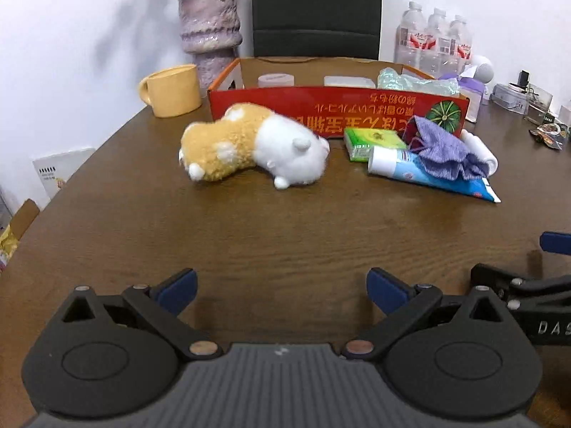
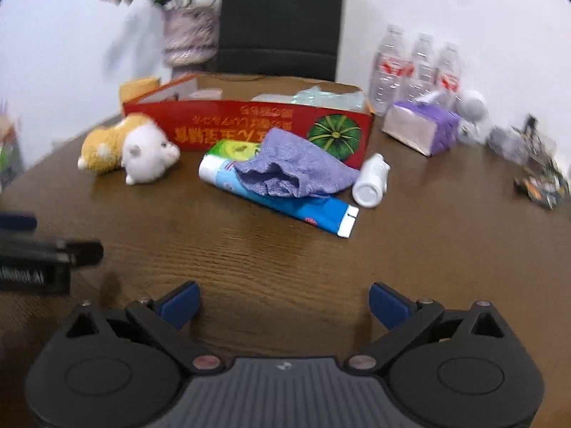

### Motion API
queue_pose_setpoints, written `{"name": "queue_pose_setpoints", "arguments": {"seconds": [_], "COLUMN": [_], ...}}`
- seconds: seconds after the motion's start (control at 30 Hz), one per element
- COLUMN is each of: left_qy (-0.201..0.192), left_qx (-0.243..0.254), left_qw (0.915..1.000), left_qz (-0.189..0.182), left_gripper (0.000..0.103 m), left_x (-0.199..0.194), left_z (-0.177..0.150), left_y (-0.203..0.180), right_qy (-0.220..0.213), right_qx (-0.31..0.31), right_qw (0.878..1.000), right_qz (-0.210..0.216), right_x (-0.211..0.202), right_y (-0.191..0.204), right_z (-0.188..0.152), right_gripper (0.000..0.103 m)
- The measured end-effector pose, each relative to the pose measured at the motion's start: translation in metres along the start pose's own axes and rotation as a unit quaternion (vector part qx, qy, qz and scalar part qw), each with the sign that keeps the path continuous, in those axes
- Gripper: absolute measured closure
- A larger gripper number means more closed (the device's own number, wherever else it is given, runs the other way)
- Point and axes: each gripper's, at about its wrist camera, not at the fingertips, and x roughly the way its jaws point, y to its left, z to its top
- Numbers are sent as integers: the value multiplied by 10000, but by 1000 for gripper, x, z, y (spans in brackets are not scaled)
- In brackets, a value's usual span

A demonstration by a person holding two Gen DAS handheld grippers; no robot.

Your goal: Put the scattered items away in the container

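Both claws gape empty, left claw (image 1: 282, 287), right claw (image 2: 283, 303); plush toy (image 1: 253, 148) well ahead.

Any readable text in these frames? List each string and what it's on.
"DAS", cut off by the frame edge: on the right hand-held gripper.
Red box: yellow East Asian print, upside down, not legible.
Water bottles: red labels, too small.
Toothpaste tube, green packet: print too small or blurred.
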Motion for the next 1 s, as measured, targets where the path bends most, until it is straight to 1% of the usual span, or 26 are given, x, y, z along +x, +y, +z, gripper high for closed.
{"name": "queue_pose_setpoints", "arguments": {"seconds": [0.07,0.13,0.2,0.33,1.0], "left_qy": [-39,-137,-198,-147,-134], "left_qx": [-24,20,44,-118,-122], "left_qw": [10000,9999,9998,9998,9998], "left_qz": [20,84,56,-40,-57], "left_gripper": [0,0,0,0,0], "left_x": [0,-2,-2,-1,-1], "left_z": [-4,-7,-9,-10,-12], "left_y": [-2,-5,-6,-2,-2], "right_qy": [9,11,23,31,25], "right_qx": [190,247,302,313,331], "right_qw": [9998,9997,9995,9994,9994], "right_qz": [-16,-68,-99,-122,-112], "right_x": [-1,-1,-1,0,5], "right_y": [0,1,3,3,8], "right_z": [-2,-3,-3,-4,-3], "right_gripper": [0,0,0,0,0]}}
